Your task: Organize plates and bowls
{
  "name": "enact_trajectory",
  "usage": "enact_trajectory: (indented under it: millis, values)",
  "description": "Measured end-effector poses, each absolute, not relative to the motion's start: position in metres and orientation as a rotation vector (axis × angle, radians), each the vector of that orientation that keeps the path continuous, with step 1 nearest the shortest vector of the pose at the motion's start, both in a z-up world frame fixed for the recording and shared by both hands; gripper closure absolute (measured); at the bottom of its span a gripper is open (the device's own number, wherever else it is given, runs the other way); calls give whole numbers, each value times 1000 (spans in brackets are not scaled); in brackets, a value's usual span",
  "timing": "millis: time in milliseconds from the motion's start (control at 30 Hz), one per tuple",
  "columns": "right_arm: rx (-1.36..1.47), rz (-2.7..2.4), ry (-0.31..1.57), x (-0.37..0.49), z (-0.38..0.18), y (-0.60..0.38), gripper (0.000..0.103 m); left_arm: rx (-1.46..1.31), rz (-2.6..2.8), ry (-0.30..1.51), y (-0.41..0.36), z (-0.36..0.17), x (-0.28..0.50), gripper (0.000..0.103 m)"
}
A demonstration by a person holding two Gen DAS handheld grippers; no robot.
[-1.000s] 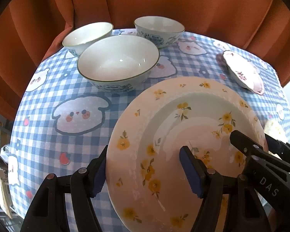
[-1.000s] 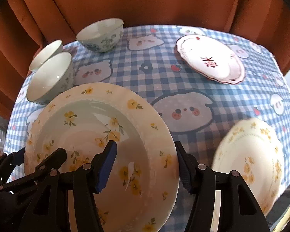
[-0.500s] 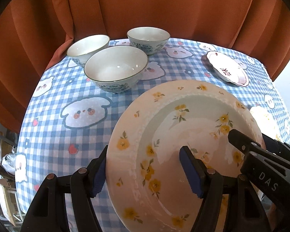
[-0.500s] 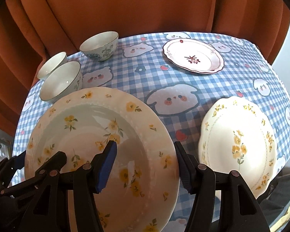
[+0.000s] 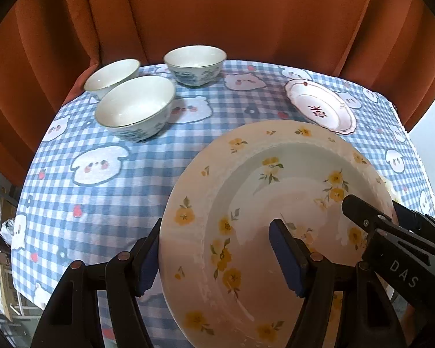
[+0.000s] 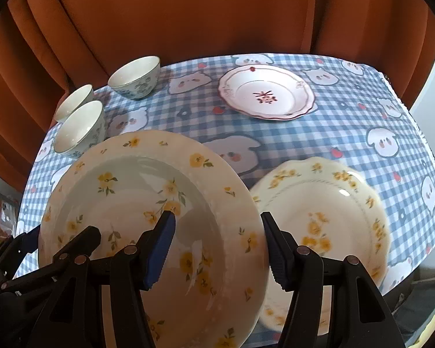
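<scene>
Since the earlier frame we have raised the flowered plate [image 6: 148, 208], clamped at opposite rims by left gripper [image 5: 214, 256] and right gripper [image 6: 217, 246], with the scalloped plate [image 6: 327, 220] lying lower to its right.

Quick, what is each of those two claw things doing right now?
Left gripper: closed on the left rim of the yellow-flower plate.
Right gripper: closed on the same plate's right rim.
</scene>
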State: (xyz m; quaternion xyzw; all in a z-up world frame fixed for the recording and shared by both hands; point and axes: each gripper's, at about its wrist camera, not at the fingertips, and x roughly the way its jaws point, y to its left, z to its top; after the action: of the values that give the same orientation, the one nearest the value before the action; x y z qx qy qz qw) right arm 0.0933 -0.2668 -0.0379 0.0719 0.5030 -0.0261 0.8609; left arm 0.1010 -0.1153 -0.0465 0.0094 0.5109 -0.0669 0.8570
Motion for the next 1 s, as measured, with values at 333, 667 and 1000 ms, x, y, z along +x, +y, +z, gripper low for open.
enact_trajectory:
  millis: [333, 667, 1000]
  values:
    - [151, -57, 1058, 92, -37, -329, 40, 7, -153, 1076, -178, -51, 101, 32]
    - [127, -45, 1064, 97, -43, -385, 40, -24, -142, 1079, -228, -61, 99, 32]
    - [105, -52, 1110, 92, -59, -428, 40, -48, -146, 1123, -269, -82, 92, 32]
